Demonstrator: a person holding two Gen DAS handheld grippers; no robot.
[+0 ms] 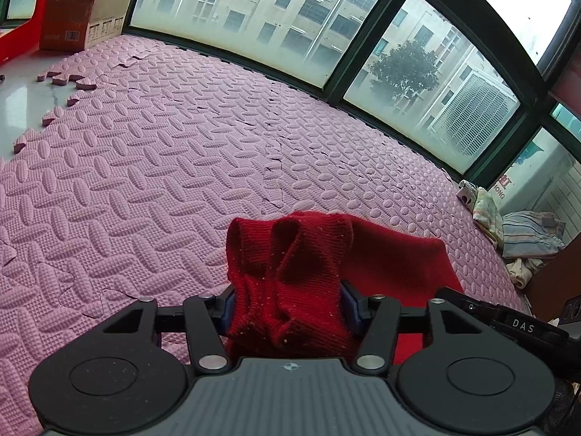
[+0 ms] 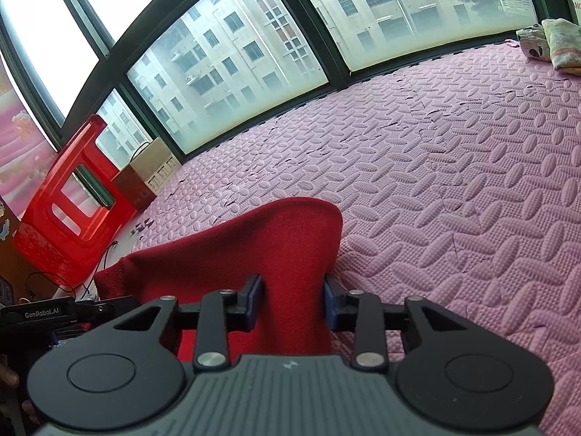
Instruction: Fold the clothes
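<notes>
A red knit garment [image 1: 290, 254] is bunched up between the blue pads of my left gripper [image 1: 287, 305], which is shut on its ribbed edge. The cloth rises in folds above the jaws and spreads off to the right over the pink foam mat [image 1: 181, 145]. In the right wrist view the same red garment [image 2: 254, 239] stands up in a smooth peak. My right gripper [image 2: 292, 298] is shut on it, with the cloth filling the gap between its pads. The rest of the garment trails off to the left, low over the mat [image 2: 454, 181].
A cardboard box [image 1: 83, 14] and a red plastic stool [image 2: 69, 210] stand by the window at the mat's left end. Loose mat pieces [image 1: 65, 80] lie on the bare floor there. A pile of other clothes [image 1: 526, 232] sits at the right end.
</notes>
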